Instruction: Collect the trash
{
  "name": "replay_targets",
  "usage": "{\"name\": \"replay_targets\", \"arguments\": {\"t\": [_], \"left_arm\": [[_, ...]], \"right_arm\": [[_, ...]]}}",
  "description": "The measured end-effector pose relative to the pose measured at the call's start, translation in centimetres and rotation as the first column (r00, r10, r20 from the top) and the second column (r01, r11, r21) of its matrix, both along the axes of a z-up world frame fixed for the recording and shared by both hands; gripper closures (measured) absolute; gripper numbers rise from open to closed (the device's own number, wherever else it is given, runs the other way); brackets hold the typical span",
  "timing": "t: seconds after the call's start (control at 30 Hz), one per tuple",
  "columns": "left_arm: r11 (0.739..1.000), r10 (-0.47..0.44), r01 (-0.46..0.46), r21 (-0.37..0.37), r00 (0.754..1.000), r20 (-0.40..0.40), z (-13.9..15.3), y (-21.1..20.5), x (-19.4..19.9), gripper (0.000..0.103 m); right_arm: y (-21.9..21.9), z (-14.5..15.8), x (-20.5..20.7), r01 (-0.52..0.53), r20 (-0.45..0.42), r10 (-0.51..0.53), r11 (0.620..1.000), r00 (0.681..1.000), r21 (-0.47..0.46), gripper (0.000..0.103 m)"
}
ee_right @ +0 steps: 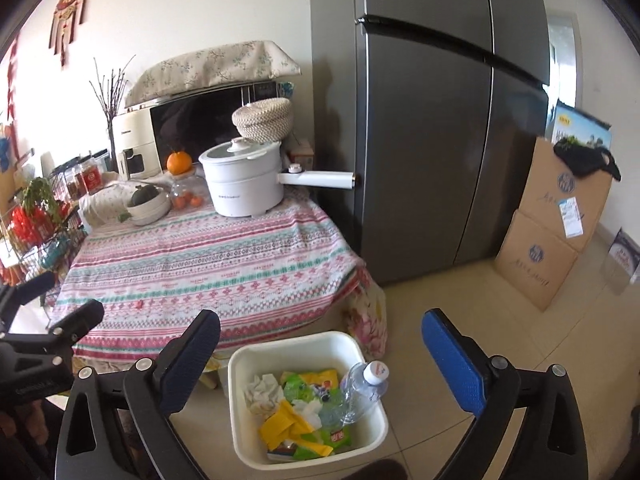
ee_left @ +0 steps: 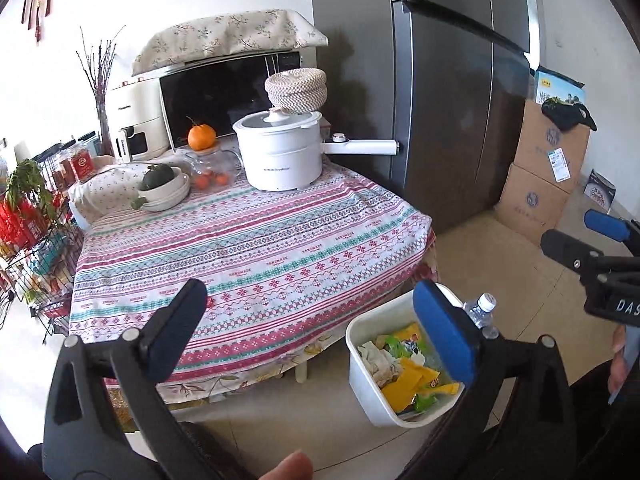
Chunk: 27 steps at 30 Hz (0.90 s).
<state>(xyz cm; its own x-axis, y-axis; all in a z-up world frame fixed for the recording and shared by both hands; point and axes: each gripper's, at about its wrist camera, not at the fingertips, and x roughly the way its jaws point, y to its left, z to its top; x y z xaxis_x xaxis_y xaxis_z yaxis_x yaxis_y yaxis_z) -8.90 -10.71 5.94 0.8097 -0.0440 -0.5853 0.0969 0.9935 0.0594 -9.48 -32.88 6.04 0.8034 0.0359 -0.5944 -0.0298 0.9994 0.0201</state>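
Both tongs, left (ee_left: 312, 344) and right (ee_right: 320, 364), spread wide, empty. Square white plastic bin (ee_right: 360, 432) on floor beside cloth-covered counter (ee_right: 208, 256), holding light crumpled wrappers, tissue, slippery clear bottle (ee_right: 362, 390). Best gripped by rigid rim.

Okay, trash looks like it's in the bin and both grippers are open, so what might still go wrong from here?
1. The plastic bottle leans against the rim of the white bin, its cap above the edge; a bump might tip it out.
2. The bin sits on the floor close beside the table's hanging cloth, so moving it may snag the fabric.
3. The pot handle juts past the table edge, where a passing gripper might catch it.
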Motion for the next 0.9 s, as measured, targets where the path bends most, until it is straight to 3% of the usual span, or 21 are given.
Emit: {"name": "replay_targets", "arguments": {"t": [0.23,0.9], "left_arm": [[1.000,-0.002,0.002,-0.025,1.000,0.010,0.7,1.0,0.1,0.001],[0.997,-0.008,0.007,-0.071,1.000,-0.012,0.4,1.3,0.1,0.001]], "right_arm": [[1.6,0.6,0.0,0.005,0.048,-0.001,0.998,0.999,-0.067,0.000],[1.9,0.5,0.4,0.002,0.041,0.000,0.998,0.999,-0.065,0.000]]}}
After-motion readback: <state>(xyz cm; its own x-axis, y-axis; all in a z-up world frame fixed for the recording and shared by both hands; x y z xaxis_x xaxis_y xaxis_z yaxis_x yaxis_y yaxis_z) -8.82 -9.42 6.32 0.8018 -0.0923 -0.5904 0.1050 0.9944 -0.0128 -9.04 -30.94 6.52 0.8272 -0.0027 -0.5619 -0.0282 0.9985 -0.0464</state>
